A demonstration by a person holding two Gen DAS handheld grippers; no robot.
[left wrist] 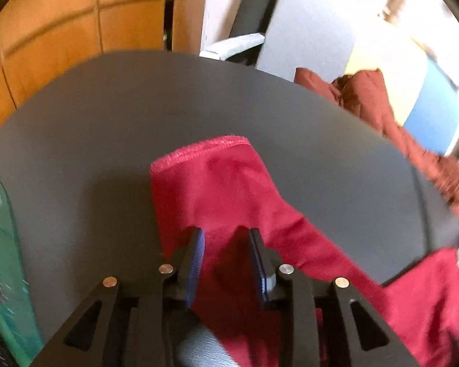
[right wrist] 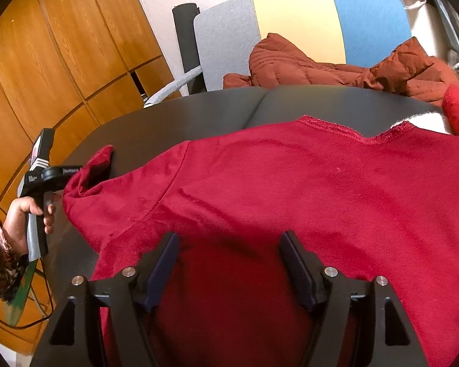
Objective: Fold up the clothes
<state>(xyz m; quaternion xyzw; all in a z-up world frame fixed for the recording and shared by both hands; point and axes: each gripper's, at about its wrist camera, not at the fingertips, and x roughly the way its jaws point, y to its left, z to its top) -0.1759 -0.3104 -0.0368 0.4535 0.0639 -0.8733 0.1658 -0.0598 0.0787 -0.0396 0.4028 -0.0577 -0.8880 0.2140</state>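
Red shirt [right wrist: 306, 189] covers the surface [right wrist: 168, 116]; left hand-held gripper [left wrist: 226, 238] half-open around its sleeve [left wrist: 217, 177], right hand-held gripper [right wrist: 229, 241] wide open above it, holding nothing.

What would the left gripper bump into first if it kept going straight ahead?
Most likely the red shirt's sleeve. The left gripper is open with sleeve cloth already between its fingers, and more of it lies just ahead on the dark table. Depth is hard to judge here.

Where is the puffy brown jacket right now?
The brown jacket is heaped at the far edge of the dark table, beyond the red sweater, in front of the striped chair back; the left wrist view shows it upper right.
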